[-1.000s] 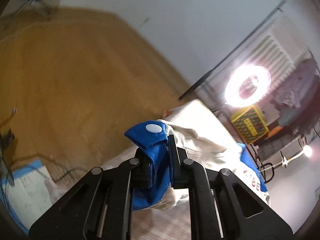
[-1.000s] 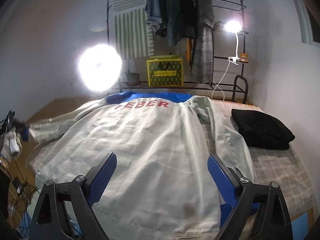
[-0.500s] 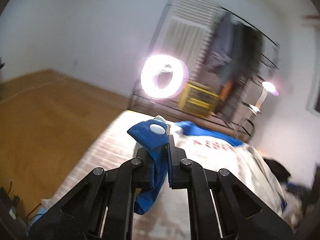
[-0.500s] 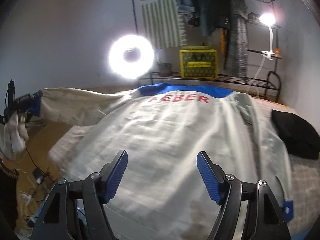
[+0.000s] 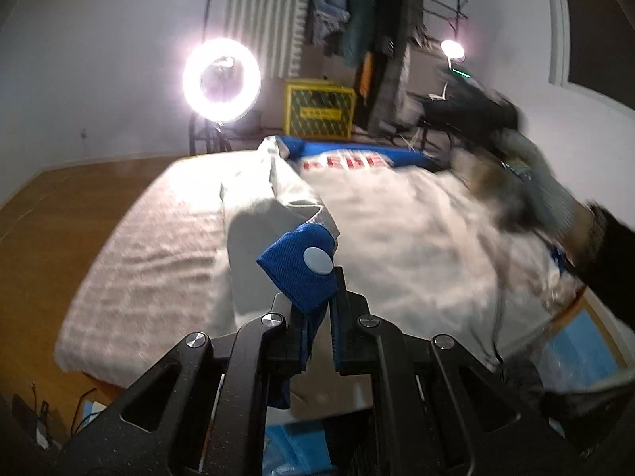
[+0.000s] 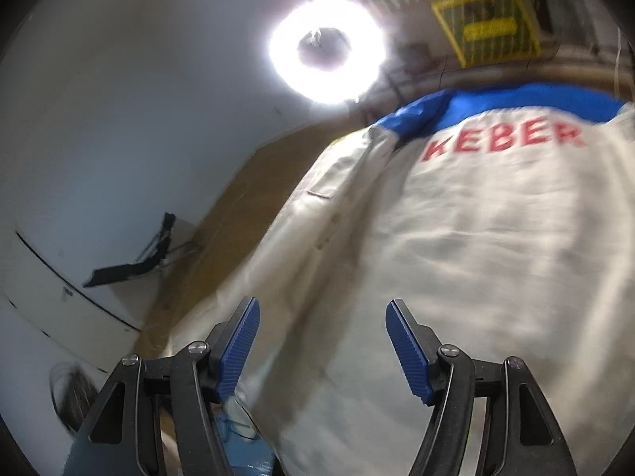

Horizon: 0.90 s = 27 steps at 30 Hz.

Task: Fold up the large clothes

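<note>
Bed (image 5: pixel 151 230) bears jacket (image 6: pixel 476 238); left hand-held gripper (image 5: pixel 317 297) pinches its cuff (image 5: pixel 301 273); right hand-held gripper (image 6: pixel 321 341) closing, empty.

Jacket (image 6: pixel 476 258): off-white, blue collar, red letters. Cuff (image 5: pixel 305 273): blue w/ pale grey snap. Bed cover (image 5: pixel 158 238): beige, faint checks. Crate (image 5: pixel 320 110): yellow w/ dark lattice. Floor (image 5: pixel 79 182): orange-brown. Right pads (image 6: pixel 406 353): blue, ribbed. Grippers' frames: black.

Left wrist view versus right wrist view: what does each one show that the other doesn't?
Only the left wrist view shows the left gripper shut on the blue cuff, with the sleeve lifted over the jacket. Only the right wrist view shows the right gripper, jaws closing with nothing between them. Both show the cream jacket, its red lettering and the ring light.
</note>
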Each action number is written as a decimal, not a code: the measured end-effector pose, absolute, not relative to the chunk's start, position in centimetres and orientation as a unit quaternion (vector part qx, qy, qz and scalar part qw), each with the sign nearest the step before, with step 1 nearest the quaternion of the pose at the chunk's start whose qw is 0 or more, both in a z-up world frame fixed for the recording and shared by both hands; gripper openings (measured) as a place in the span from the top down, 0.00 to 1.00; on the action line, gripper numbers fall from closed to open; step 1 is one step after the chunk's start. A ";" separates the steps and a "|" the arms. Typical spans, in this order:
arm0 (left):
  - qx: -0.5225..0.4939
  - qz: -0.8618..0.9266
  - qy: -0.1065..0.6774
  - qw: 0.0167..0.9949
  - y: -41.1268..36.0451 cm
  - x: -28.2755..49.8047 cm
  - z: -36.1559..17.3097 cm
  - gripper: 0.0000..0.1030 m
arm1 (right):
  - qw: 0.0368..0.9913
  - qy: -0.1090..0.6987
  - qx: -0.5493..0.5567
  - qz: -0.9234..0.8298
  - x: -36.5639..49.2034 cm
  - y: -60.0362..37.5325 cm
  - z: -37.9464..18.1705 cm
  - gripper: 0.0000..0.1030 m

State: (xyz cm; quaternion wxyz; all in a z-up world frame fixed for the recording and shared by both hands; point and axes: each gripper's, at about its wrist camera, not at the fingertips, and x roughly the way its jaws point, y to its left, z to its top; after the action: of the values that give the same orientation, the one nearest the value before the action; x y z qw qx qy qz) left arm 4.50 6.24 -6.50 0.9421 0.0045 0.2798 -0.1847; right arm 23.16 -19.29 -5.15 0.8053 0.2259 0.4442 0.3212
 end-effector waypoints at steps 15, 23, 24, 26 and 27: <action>0.056 -0.204 0.323 0.923 4.3 2.9 -11.3 0.94 | 0.737 0.556 0.279 0.264 33.2 -11.5 -15.7 0.81; 0.061 -0.210 0.334 0.917 4.5 0.7 -12.0 0.90 | 0.802 0.497 0.218 0.248 31.1 -13.4 -10.6 0.94; 0.062 -0.211 0.336 0.916 4.5 0.6 -12.0 0.90 | 0.809 0.496 0.207 0.237 31.2 -13.4 -10.8 0.89; 0.050 -0.215 0.346 0.912 4.7 0.2 -12.1 0.77 | 0.794 0.506 0.230 0.244 31.0 -13.5 -11.4 0.50; 0.042 -0.216 0.349 0.911 4.9 0.1 -12.1 0.72 | 0.789 0.508 0.242 0.248 31.2 -14.5 -11.7 0.33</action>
State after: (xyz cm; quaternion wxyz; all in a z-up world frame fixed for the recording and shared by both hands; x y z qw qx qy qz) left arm 0.13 4.85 -12.13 0.9107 0.0419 0.3495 -0.2164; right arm 31.17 -14.51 -11.72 0.7887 0.2419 0.5079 0.2479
